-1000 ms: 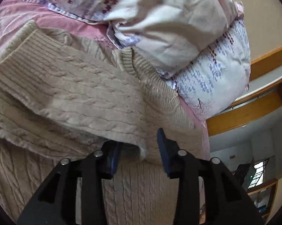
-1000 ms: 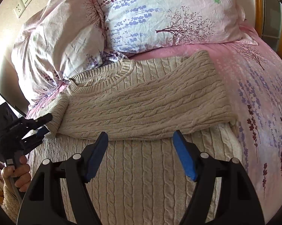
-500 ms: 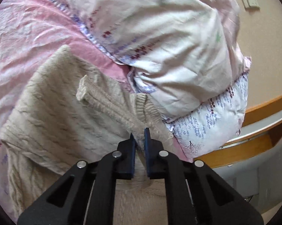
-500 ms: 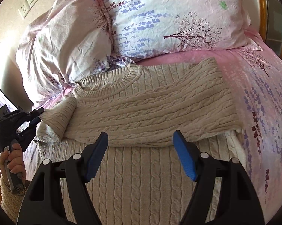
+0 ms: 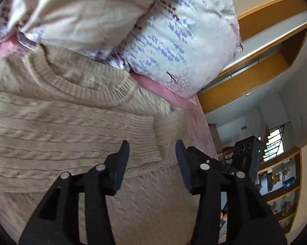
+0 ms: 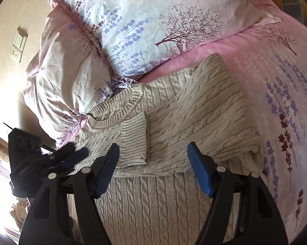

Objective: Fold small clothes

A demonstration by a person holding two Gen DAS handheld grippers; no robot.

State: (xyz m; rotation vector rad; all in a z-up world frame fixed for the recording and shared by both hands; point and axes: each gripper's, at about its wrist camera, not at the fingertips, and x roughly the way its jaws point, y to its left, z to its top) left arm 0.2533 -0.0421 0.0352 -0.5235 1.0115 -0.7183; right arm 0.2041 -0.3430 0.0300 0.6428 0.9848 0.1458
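Sweater (image 6: 173, 204) update: the left gripper (image 5: 152, 163) just dropped the ribbed cuff (image 6: 134, 140) across the chest, jaws opening, nothing pinched. The right gripper (image 6: 153, 167) hovers empty, jaws closing a bit. Both sleeves look folded in, so the body fold is probably next.

L gripper (image 5: 152, 159) lets go of the sleeve cuff (image 5: 142, 140) it pinched half a sec ago; jaws opening, nothing between them. Cuff now lies flat across sweater (image 6: 157, 204) chest, below the collar. R gripper (image 6: 153, 163) jaws closing, empty.
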